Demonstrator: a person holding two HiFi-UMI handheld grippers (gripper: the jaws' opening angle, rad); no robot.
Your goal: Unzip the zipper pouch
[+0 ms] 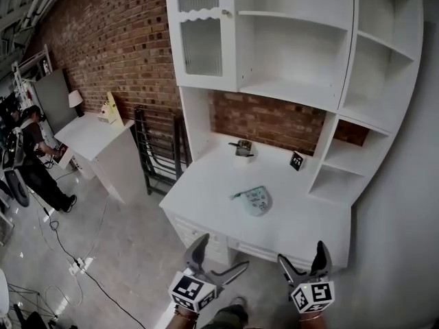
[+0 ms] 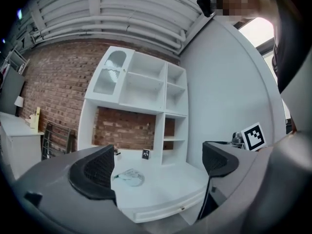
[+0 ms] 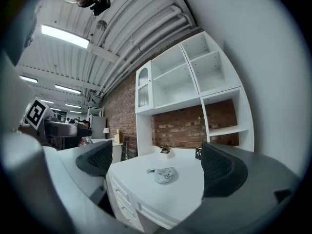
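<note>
Your left gripper (image 1: 221, 252) and right gripper (image 1: 302, 253) hang short of the white surface (image 1: 212, 184), fingers (image 2: 92, 173) spread, holding nothing. The zipper pouch (image 1: 257, 201) lies flat there.

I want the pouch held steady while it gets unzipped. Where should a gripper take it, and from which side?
Probably the rounded end of the pouch, opposite the small tab sticking out on its left. It lies flat on the desk, so bring the right gripper down from above on the right, leaving the tab free.
</note>
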